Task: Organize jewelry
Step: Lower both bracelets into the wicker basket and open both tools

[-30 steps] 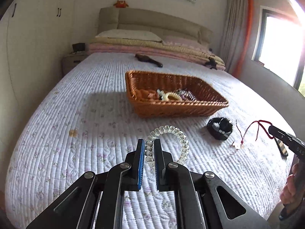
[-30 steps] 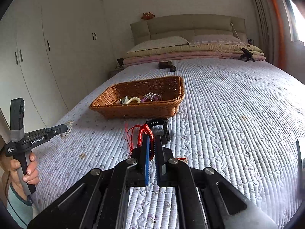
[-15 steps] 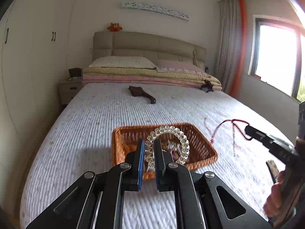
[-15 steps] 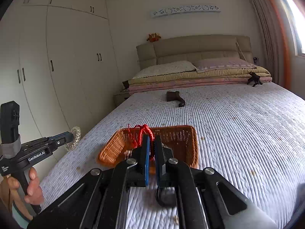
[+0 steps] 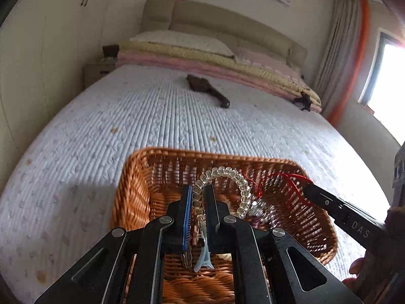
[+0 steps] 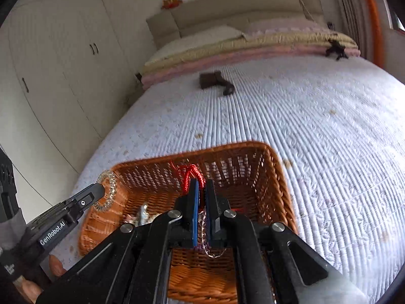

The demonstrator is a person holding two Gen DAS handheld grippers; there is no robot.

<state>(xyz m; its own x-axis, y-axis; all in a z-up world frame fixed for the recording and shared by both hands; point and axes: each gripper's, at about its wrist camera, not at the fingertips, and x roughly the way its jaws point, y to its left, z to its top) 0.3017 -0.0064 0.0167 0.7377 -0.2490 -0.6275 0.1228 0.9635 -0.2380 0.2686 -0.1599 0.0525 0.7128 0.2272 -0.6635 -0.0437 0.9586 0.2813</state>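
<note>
Left wrist: clear beaded bracelet (image 5: 225, 179), woven wicker basket (image 5: 131, 187)

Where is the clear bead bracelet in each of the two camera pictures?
Left wrist view: the clear bead bracelet is at centre, held between the jaws of the left gripper, above the wicker basket.
Right wrist view: it is at the left edge, at the tip of the left gripper.
Shared landmark: the wicker basket.

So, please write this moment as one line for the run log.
left gripper: shut on clear bead bracelet | right gripper: shut on red cord | both over wicker basket | not released
</note>
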